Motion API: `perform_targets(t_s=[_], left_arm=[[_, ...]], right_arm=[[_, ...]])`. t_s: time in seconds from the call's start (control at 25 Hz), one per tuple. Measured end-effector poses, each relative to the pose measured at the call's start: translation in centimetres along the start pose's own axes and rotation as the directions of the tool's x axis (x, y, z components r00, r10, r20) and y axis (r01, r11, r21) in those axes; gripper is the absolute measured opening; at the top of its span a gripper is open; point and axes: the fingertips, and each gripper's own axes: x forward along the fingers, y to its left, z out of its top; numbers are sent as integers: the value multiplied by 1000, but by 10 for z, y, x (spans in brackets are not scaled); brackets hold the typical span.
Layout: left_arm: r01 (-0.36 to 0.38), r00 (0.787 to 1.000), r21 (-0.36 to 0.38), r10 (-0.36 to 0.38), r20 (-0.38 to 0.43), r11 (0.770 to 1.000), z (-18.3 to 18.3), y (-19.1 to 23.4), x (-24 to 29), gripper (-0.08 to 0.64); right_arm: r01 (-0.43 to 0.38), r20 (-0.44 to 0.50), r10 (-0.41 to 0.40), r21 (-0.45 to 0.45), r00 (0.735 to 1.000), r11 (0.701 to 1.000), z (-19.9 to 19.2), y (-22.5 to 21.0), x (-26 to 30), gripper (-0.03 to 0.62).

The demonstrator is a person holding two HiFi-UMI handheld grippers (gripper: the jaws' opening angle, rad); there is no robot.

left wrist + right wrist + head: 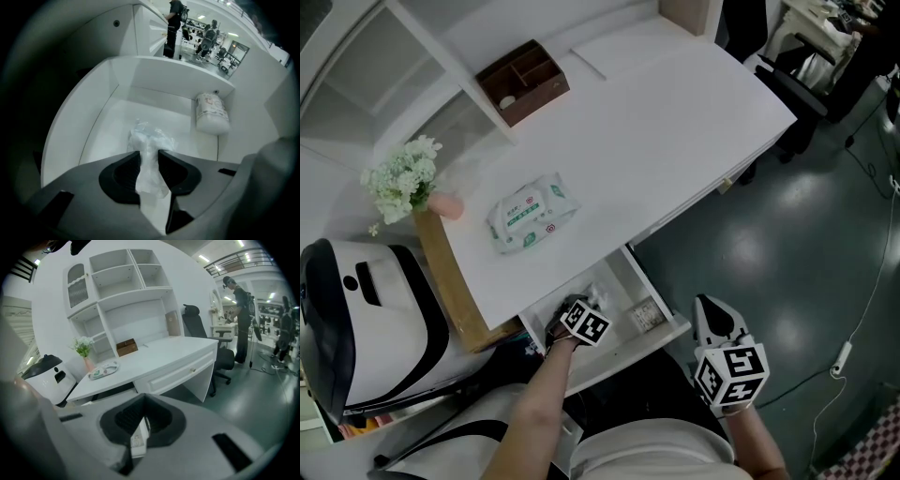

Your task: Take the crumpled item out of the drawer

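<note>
White desk drawer (159, 79) open, left gripper (149, 152) fingers grasping crumpled plastic item (150, 138), right gripper (142, 416) fingers clenched on small blurred packet (137, 439).

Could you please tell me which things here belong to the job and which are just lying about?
Job: crumpled plastic; open drawer; left claw gripping it.
Lying about: wipes pack; flowers; brown box; white pouch in drawer; small packet in right claw.
</note>
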Motion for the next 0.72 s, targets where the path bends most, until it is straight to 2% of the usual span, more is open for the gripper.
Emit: perform_targets(t_s=[0.12,0.24,0.52,0.72], left_arm=[[-2,1000,23,2,-4,1000,0,-1,-1,98],[-36,999,54,36,5,998,0,0,-2,53],[-34,999,29,33,30,999,-1,-4,-12,18],[-34,996,29,32,86,999,7,-11,-29,18]], right_arm=[[-4,0,4,-1,1000,1000,0,2,0,2],[-11,0,11,-4,1000,1000,1,5,0,2],[-35,-2,35,-10,999,999,1,16,-2,2],[-50,10,50,-22,999,999,3,24,-5,2]])
